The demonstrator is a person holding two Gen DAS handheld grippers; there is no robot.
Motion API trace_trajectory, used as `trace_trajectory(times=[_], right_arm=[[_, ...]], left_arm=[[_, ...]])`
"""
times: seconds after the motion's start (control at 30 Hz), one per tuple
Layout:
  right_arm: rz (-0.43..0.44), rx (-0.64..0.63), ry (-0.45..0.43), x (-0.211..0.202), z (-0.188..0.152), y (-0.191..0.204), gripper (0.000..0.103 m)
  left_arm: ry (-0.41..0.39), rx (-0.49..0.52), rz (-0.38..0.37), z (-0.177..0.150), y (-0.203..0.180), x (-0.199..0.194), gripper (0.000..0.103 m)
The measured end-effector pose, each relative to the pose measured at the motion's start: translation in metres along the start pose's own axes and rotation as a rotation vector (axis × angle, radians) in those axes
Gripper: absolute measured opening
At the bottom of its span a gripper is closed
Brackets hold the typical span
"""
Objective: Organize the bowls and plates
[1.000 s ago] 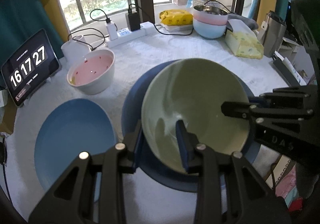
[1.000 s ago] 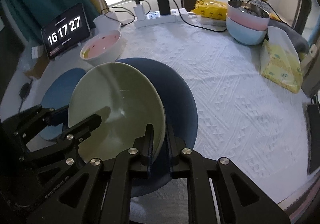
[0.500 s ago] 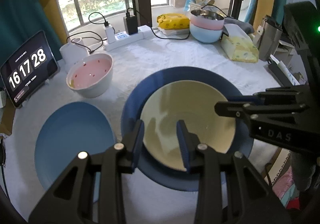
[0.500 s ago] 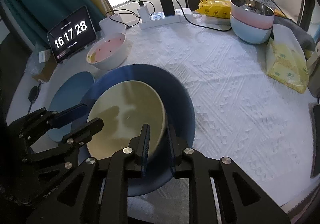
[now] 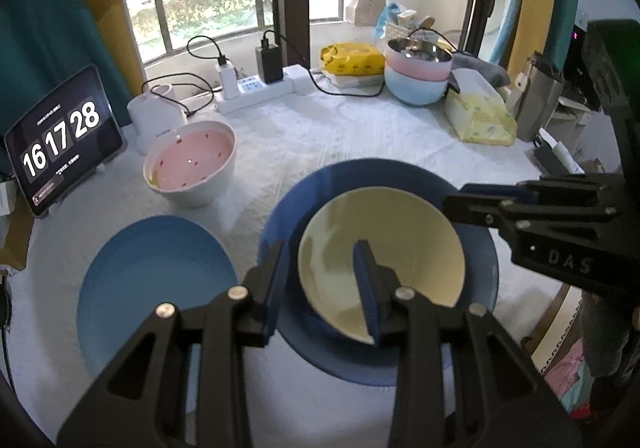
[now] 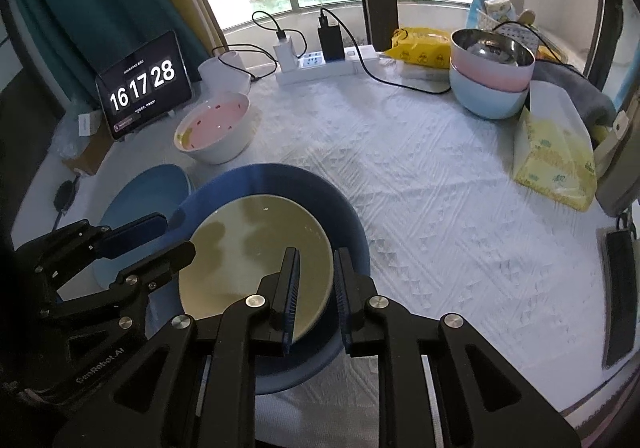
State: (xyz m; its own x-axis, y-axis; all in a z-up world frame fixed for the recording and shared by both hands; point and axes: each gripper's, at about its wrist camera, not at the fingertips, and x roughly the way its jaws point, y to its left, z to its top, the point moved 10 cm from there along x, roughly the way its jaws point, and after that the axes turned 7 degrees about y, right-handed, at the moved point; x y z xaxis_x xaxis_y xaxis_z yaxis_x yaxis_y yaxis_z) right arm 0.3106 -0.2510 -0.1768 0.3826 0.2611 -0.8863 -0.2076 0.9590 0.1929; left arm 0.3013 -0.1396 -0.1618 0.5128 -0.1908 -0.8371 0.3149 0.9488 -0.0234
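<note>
A pale yellow-green bowl lies flat inside a dark blue plate on the white tablecloth. My left gripper straddles the bowl's left rim, one finger inside and one outside, jaws apart and not pressing. My right gripper straddles the right rim; a small gap shows beside each pad. A light blue plate lies to the left. Behind it stands a white bowl with a pink inside.
At the back right, a steel bowl sits in stacked pink and light blue bowls, next to a yellow tissue pack. A tablet clock stands at the left edge; a power strip with cables lies by the window.
The bowl was tilted up off the dark plate, gripped at its right rim; it now lies flat in the plate. The right jaws have parted a little. Both grippers drew back slightly.
</note>
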Motion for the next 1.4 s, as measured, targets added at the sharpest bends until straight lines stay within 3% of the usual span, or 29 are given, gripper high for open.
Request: trace_trajectory(times=[0.43,1.4], right_arm=[[0.009,-0.035,-0.017,-0.004,0.017,0.015,0.018],[0.021,-0.125,0.002,0.021,0.063,0.062,0.019]], left_arm=[[-0.033,-0.076,-0.007,0.012,0.025,-0.013,0.044],[-0.073,-0.150,0.030,0.035,0.089,-0.014,0.044]])
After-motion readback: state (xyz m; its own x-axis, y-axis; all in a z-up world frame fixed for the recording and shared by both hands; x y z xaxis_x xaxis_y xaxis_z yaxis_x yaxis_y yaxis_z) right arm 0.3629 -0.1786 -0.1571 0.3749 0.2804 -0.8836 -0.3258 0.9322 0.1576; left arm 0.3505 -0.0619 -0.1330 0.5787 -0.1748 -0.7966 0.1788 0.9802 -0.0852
